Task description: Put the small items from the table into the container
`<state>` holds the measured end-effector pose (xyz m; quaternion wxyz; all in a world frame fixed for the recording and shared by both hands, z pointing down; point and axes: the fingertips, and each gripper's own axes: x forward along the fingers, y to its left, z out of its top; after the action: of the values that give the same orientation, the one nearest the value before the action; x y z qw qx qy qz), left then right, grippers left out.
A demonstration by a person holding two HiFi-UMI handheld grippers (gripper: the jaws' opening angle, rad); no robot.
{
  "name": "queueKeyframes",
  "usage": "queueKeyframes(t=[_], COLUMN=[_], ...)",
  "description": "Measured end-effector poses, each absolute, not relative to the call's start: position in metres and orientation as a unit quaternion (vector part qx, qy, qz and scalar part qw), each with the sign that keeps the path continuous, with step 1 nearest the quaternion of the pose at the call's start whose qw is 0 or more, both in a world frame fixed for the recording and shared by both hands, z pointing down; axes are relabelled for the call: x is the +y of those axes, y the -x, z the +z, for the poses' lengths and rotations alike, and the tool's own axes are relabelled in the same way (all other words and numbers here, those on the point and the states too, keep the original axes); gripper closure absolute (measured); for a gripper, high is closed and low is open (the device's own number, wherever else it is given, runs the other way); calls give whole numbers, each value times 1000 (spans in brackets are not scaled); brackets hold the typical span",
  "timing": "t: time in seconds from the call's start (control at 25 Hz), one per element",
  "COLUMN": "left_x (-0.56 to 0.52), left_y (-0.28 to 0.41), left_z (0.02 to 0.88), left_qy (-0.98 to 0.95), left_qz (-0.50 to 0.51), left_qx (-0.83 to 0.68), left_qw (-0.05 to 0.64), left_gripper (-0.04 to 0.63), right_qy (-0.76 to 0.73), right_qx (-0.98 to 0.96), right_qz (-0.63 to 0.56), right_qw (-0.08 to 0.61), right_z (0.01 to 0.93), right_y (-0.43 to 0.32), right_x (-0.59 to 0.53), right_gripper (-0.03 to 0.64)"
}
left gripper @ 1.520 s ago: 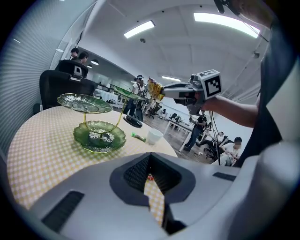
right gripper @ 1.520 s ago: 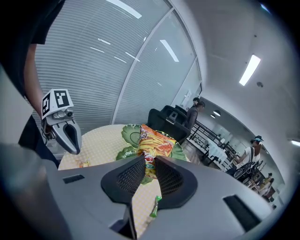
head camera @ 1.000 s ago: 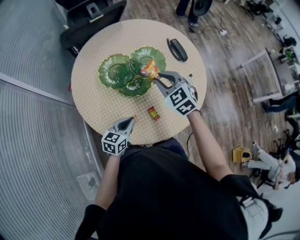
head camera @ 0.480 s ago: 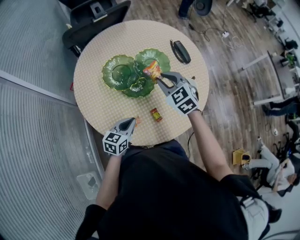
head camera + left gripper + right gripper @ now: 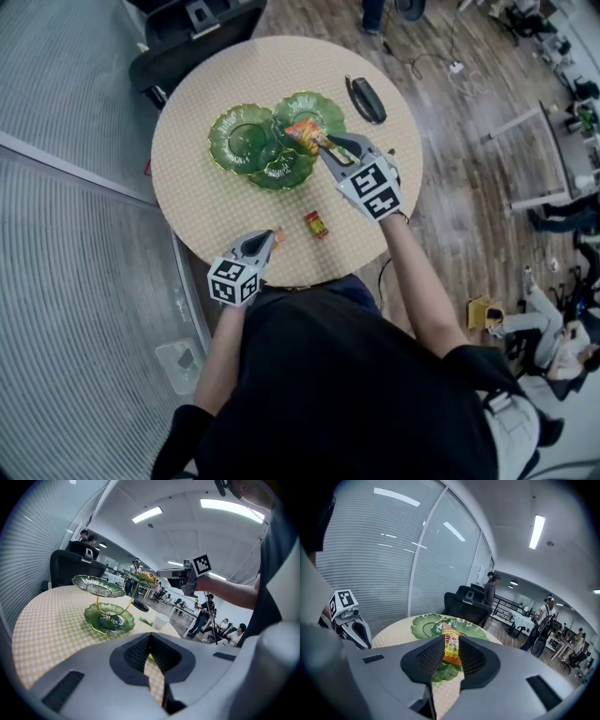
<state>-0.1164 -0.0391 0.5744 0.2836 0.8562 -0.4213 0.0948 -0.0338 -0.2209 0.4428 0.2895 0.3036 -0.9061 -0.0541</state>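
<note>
Right gripper view: mesh-padded tongs (image 5: 451,645) pinch glossy packet (image 5: 451,656) above scalloped green dish (image 5: 423,627).

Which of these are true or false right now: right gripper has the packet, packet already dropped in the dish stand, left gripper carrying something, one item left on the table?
1. The right gripper is closed on a snack packet. True.
2. The packet lies loose in the green dish stand. False: it is clamped between the right fingers, over the stand.
3. The left gripper carries a small item. False: its fingers are together, nothing between them.
4. A small red-and-yellow item lies on the table. True.
</note>
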Motion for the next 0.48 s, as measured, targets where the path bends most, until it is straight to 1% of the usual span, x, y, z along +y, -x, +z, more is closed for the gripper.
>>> queueKeyframes(t=[0.2, 0.32, 0.48], left_x=[-43, -47, -52], left_y=[113, 112, 107], left_z=[571, 568, 562], left_qy=[-860, -861, -865], left_qz=[94, 91, 89], left_qx=[-418, -417, -412], left_qw=[278, 277, 273], left_gripper=[592, 593, 592], right_qy=[-312, -306, -286], right_qx=[-915, -920, -938], right_qz=[-35, -17, 45], right_qw=[253, 244, 192], right_z=[434, 446, 464], right_y=[26, 20, 14], right_x=[-209, -193, -160], right_gripper=[534, 565, 588])
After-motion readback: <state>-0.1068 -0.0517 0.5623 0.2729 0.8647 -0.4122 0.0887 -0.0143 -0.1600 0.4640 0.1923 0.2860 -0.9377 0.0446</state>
